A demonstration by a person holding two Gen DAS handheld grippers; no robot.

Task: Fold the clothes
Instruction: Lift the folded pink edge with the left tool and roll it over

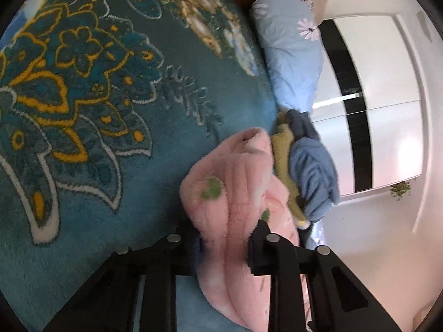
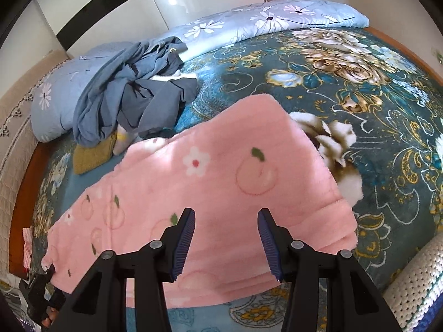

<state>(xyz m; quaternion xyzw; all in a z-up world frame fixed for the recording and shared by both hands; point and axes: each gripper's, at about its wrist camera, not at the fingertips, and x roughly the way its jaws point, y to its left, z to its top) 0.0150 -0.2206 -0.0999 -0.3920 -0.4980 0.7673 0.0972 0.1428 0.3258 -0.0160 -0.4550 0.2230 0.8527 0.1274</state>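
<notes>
A pink fleece garment (image 2: 221,166) printed with peaches and flowers lies spread flat on the teal floral blanket (image 2: 373,127). My right gripper (image 2: 227,239) hovers open just above its near edge, and nothing sits between its blue pads (image 2: 184,243). In the left wrist view the same pink garment (image 1: 229,193) is bunched into a thick fold. My left gripper (image 1: 225,244) is shut on that fold at one end of the garment. The left gripper (image 2: 41,287) also shows dark at the garment's far left corner in the right wrist view.
A heap of blue-grey clothes (image 2: 124,94) lies beyond the garment with an olive cloth (image 2: 91,155) and a pale sock (image 2: 124,138) under it. A light-blue flowered quilt (image 2: 249,19) runs along the far side. A cream knitted cover (image 2: 409,276) lies at the near right. Wardrobe doors (image 1: 387,96) stand past the bed.
</notes>
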